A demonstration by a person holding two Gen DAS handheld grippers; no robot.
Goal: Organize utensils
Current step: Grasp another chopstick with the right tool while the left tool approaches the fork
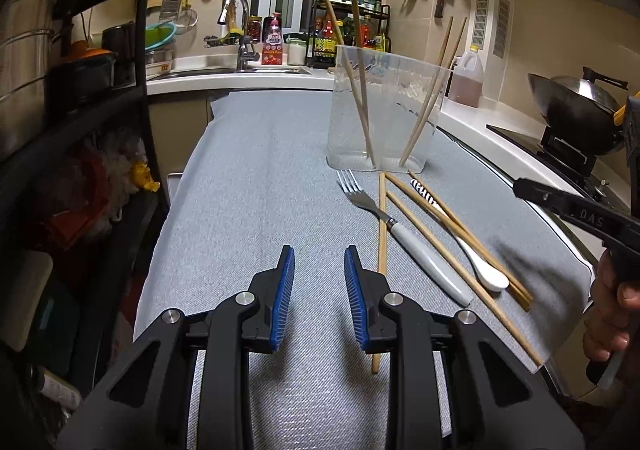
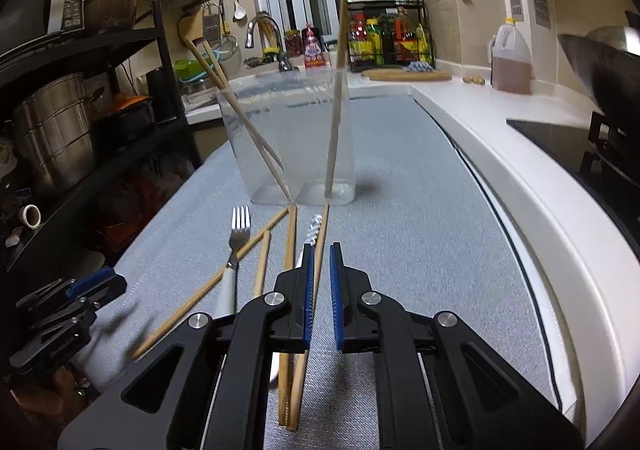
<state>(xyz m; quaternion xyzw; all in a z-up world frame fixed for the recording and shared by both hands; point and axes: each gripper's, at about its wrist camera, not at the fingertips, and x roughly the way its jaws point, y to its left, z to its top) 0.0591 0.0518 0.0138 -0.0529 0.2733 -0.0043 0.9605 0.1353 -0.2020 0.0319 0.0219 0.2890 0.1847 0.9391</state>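
A clear plastic holder [image 1: 384, 110] [image 2: 292, 146] stands on the grey cloth [image 1: 260, 190] with a few chopsticks leaning in it. In front of it lie a white-handled fork [image 1: 400, 234] [image 2: 236, 246], a white spoon [image 1: 476, 262] with a striped handle [image 2: 313, 232], and several loose chopsticks [image 1: 436, 246] [image 2: 292, 234]. My left gripper [image 1: 319, 254] [image 2: 100, 282] is open over bare cloth, just left of the outermost chopstick, with nothing between its pads. My right gripper [image 2: 322, 250] [image 1: 520, 188] hovers shut above the spoon and chopsticks, holding nothing.
A black shelf rack [image 1: 100, 90] with steel pots stands along the left. Behind are the sink and faucet [image 1: 240, 30] and a spice rack [image 2: 384, 34]. An oil jug [image 1: 466, 78], a wok [image 1: 576, 106] and the white counter edge [image 2: 540, 210] run along the right.
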